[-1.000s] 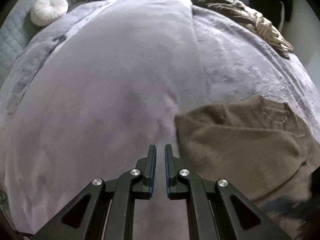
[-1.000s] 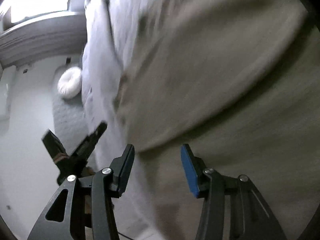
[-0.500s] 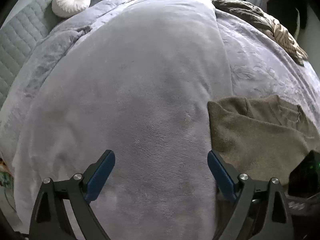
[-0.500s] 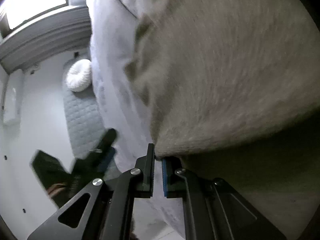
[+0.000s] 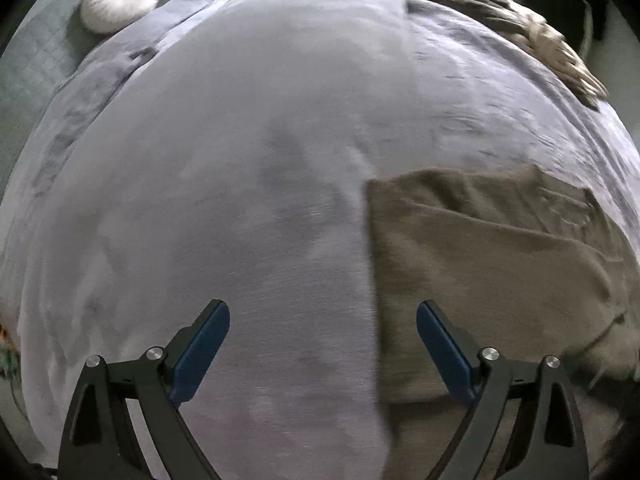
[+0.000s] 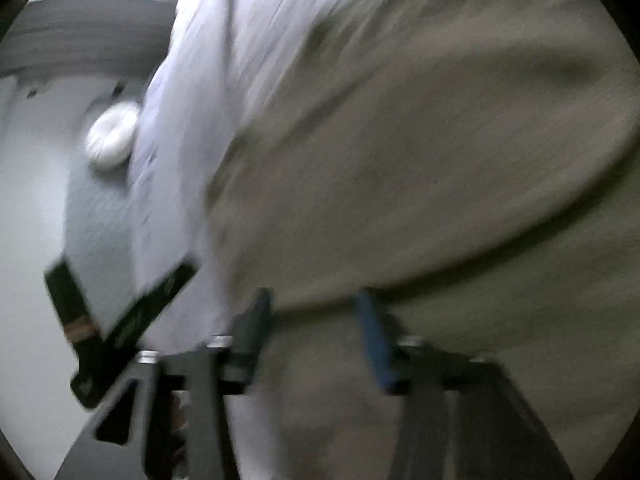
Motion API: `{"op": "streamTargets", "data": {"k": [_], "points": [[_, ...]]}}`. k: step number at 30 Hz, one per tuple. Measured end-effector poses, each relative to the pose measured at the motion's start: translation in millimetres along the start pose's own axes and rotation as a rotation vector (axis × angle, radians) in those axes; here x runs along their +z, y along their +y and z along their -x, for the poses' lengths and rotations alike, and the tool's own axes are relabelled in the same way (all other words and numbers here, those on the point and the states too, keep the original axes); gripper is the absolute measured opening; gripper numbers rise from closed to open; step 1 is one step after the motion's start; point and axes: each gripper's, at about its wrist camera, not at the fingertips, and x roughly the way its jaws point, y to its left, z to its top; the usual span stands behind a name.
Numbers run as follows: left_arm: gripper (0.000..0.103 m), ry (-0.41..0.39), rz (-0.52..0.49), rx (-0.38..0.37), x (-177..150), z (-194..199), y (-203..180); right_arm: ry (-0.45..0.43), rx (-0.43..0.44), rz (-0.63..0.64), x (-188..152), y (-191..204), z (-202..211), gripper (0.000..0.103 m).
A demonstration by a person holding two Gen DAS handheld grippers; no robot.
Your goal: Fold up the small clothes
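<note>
A brown-olive garment (image 5: 488, 256) lies folded on the grey blanket (image 5: 240, 160) of a bed, at the right of the left wrist view. My left gripper (image 5: 322, 320) is wide open and empty, hovering over the blanket with its right finger above the garment's left edge. In the blurred right wrist view the same garment (image 6: 440, 160) fills most of the frame. My right gripper (image 6: 314, 308) is open just over the garment's near edge, holding nothing. The left gripper's black body (image 6: 124, 320) shows at its left.
A round white cushion (image 5: 120, 2) lies at the far left by a quilted headboard (image 5: 28, 64). A tan and brown fringed throw (image 5: 520, 28) lies at the bed's far right. The blanket spreads wide to the left of the garment.
My right gripper, shut on the garment's edge half a second ago, has opened and let go. My left gripper opened a second ago, stays wide, and has shifted slightly over the garment's left edge.
</note>
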Motion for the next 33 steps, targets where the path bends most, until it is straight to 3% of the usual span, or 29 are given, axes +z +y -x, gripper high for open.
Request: {"op": "streamTargets", "data": {"k": [2, 4, 8, 10, 11, 16, 22, 31, 33], "points": [[0.095, -0.012, -0.036, -0.021, 0, 1, -17, -0.116, -0.088, -0.071, 20, -31, 34, 0.055], [0.095, -0.013, -0.055, -0.039, 1, 2, -30, -0.189, -0.112, -0.193, 34, -63, 58, 0.055], [0.095, -0.014, -0.078, -0.063, 2, 3, -55, -0.243, -0.110, -0.323, 51, -96, 70, 0.054], [0.095, -0.016, -0.091, -0.069, 2, 4, -68, -0.249, -0.101, -0.341, 58, -105, 69, 0.035], [0.095, -0.018, -0.101, -0.071, 2, 5, -75, -0.249, -0.109, -0.343, 62, -102, 65, 0.003], [0.095, 0.001, -0.116, -0.081, -2, 0, -96, -0.210, -0.155, -0.339, 56, -122, 73, 0.005], [0.095, 0.095, -0.131, -0.052, -17, -19, -119, -0.187, -0.072, -0.383, 46, -142, 79, 0.005], [0.095, 0.089, -0.191, -0.083, -21, -12, -151, -0.153, -0.015, -0.321, 28, -153, 110, 0.006], [0.095, 0.084, -0.200, -0.101, -20, -9, -160, -0.151, -0.012, -0.316, 26, -155, 114, 0.016]]}}
